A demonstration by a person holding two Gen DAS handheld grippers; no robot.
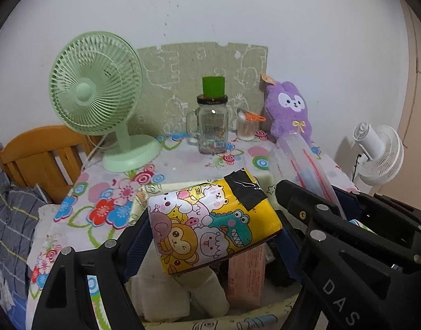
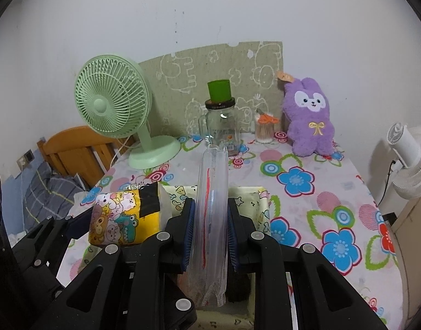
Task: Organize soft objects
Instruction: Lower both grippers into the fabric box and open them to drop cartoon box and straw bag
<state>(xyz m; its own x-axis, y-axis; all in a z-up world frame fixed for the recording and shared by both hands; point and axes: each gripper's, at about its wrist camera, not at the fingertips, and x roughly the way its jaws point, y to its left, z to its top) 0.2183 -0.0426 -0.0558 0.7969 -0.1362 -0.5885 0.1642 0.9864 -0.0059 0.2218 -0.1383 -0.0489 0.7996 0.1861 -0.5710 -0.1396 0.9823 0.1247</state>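
My left gripper [image 1: 214, 228] is shut on a yellow cartoon-print tissue pack [image 1: 210, 222] and holds it above an open fabric box [image 1: 155, 189] that holds several soft packs. The pack also shows in the right wrist view [image 2: 122, 217]. My right gripper [image 2: 211, 220] is shut on a clear zip bag [image 2: 212, 206] with a red strip, held upright over the same box [image 2: 261, 200]. That bag shows in the left wrist view [image 1: 301, 165]. A purple plush bunny [image 2: 309, 121] sits at the table's back right.
A green desk fan [image 2: 119, 115] stands back left. A glass mug jar [image 2: 221, 129] with a green cup on top and a cotton swab jar [image 2: 264, 129] stand at the back. A white fan [image 2: 411, 159] is off the table's right edge. A wooden bed frame [image 2: 75, 151] is left.
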